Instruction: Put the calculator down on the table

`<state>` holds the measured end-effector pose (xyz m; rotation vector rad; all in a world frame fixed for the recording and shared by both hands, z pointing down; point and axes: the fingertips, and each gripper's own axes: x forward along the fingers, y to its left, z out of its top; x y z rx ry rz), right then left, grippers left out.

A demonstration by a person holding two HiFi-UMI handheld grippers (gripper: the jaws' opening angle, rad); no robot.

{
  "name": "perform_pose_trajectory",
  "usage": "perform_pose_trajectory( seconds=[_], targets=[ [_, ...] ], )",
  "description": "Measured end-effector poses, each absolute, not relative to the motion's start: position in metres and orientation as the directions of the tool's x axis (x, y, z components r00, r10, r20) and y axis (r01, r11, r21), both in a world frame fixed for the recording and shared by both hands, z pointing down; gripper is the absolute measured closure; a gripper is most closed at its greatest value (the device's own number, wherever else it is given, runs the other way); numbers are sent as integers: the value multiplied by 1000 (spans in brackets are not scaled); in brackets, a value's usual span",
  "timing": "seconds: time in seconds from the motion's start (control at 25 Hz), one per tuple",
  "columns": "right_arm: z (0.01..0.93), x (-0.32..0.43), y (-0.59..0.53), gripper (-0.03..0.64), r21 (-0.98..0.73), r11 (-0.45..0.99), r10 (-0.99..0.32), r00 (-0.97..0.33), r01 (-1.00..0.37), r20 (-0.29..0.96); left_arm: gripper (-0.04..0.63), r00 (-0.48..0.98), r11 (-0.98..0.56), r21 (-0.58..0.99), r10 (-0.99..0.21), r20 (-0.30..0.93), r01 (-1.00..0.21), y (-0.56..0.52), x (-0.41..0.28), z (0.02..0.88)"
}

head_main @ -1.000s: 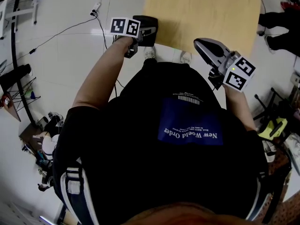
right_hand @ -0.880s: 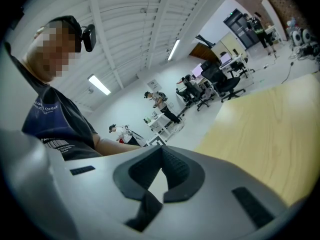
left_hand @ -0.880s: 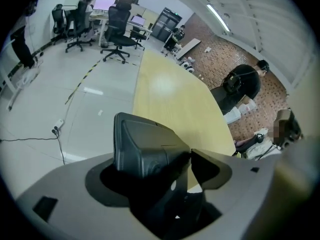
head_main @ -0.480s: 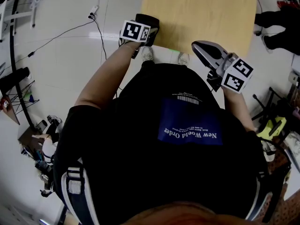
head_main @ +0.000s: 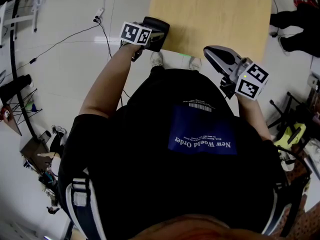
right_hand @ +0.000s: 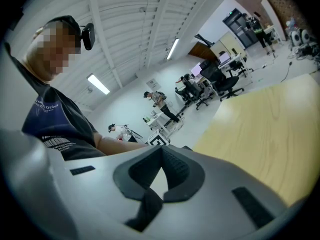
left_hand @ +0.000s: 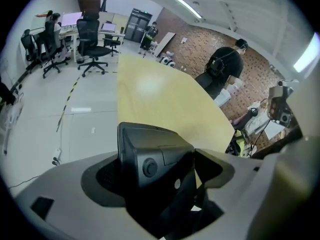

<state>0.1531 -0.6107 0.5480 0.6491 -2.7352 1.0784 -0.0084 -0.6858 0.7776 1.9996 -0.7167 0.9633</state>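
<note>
The black calculator is at the near left corner of the pale wooden table. In the left gripper view it stands on end between the jaws of my left gripper, and its lower end is hidden. These jaws have just been opening. The calculator leans toward the left jaw, and a sliver of table shows between it and the right jaw. My right gripper hovers at the table's near edge. Its jaws are shut with nothing in them.
A person in black stands at the table's far right side. Office chairs and desks are beyond the table. Cables run over the white floor at the left. Clutter lies at the lower left.
The left gripper has rolled, so its marker cube shows a different face. The calculator stays by the table's corner. The right gripper has hardly moved.
</note>
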Motion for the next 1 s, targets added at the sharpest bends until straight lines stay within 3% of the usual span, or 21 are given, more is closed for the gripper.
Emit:
perform_pose_trajectory(
  seconds=[0.12, 0.32, 0.4, 0.56, 0.68, 0.8, 1.0],
  targets=[
    [549, 151, -610, 630, -622, 653, -339, -901, -433, 271, 183, 495, -571, 317, -186, 849, -758, -691, -14, 774],
    [549, 149, -612, 630, -624, 655, -333, -904, -426, 267, 155, 445, -662, 100, -376, 813, -743, -720, -15, 761],
    [551, 152, -611, 630, -626, 653, -332, -904, -426, 269, 155, 497, -624, 203, -341, 798, -754, -723, -13, 770],
    [556, 155, -608, 630, -630, 647, -334, -902, -430, 274, 155, 662, -400, 585, -80, 745, -706, -696, -7, 798],
    [549, 154, -608, 630, -635, 642, -331, -902, -430, 276, 146, 675, -410, 630, 45, 736, -660, -681, -10, 795],
    [547, 154, -608, 630, -644, 630, -337, -900, -433, 276, 146, 709, -310, 705, 123, 695, -638, -675, -14, 796],
    [546, 148, -609, 630, -651, 629, -325, -904, -426, 277, 146, 822, -88, 833, 134, 553, -546, -675, -23, 792]
  ],
)
